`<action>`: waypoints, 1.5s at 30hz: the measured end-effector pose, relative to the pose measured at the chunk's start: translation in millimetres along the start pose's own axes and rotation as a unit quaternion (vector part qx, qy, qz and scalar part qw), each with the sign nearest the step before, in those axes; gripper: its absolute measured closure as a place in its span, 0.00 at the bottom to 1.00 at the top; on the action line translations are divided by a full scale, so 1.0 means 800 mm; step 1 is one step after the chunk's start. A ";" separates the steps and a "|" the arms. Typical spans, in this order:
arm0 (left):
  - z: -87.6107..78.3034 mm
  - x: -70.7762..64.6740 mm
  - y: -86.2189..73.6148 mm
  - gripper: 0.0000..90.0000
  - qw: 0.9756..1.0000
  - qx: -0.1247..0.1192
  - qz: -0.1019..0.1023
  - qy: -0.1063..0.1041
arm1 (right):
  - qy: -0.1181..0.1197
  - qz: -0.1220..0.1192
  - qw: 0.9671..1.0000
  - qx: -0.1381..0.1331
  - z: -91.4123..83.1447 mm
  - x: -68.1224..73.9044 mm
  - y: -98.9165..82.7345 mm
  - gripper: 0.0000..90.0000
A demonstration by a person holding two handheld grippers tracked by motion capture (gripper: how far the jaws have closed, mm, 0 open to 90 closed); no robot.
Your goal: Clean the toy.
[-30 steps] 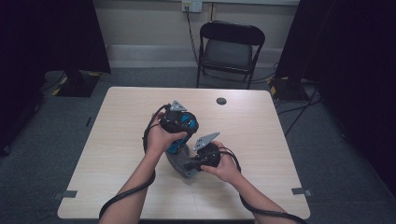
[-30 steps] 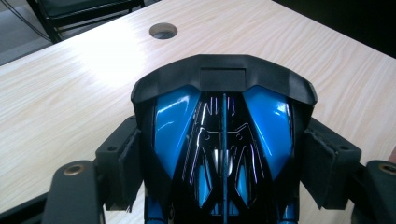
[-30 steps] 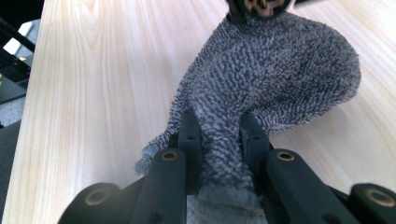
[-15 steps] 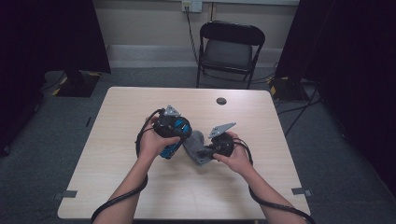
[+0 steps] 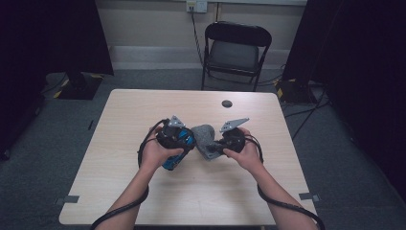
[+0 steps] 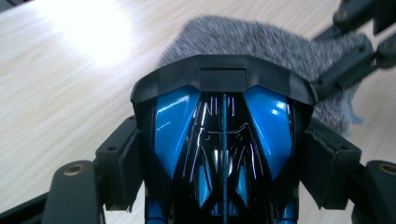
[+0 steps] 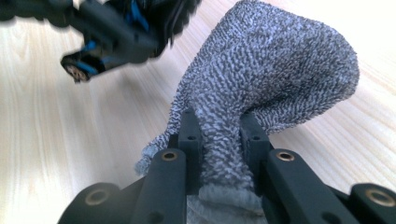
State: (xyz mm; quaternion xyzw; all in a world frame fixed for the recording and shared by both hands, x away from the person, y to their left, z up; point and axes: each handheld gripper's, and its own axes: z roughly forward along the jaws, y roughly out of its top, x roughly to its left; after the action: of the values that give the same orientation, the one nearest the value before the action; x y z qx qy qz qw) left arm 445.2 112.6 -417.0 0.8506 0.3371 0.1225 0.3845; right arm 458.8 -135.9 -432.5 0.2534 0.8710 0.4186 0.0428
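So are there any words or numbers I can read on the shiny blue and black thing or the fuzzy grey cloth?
None: no word, number or sign can be read in these pictures.
Blue and black object in the left gripper: glossy panels and reflections, no writing.
Grey cloth pinched by the right gripper: plain knit, no tag in sight.
Small dark disc on the table: too small to read.

right claw (image 5: 216, 148) | moved rightward, pulling grey cloth (image 5: 205, 139) out | left claw (image 5: 178, 154) with blue toy car (image 5: 177, 147) sank toward person

Black folding chair (image 5: 236, 50) behind wooden table (image 5: 129, 115); small dark disc (image 5: 227, 103) near far edge
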 end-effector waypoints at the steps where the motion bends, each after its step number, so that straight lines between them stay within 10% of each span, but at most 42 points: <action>1: 0.000 0.000 0.000 0.28 1.000 0.000 0.000 0.000 | 0.000 0.000 1.000 0.000 0.000 0.000 0.000 0.84; 45: 0.015 -0.010 0.027 0.28 1.000 -0.004 0.008 -0.005 | 0.023 -0.015 1.000 -0.001 0.017 0.018 0.000 0.84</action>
State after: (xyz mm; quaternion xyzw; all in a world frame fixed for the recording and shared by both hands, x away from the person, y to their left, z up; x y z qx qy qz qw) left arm 454.8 90.0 -408.9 0.8522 0.3282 0.1228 0.3885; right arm 450.1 -119.0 -439.2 0.2305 0.8752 0.4242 0.0291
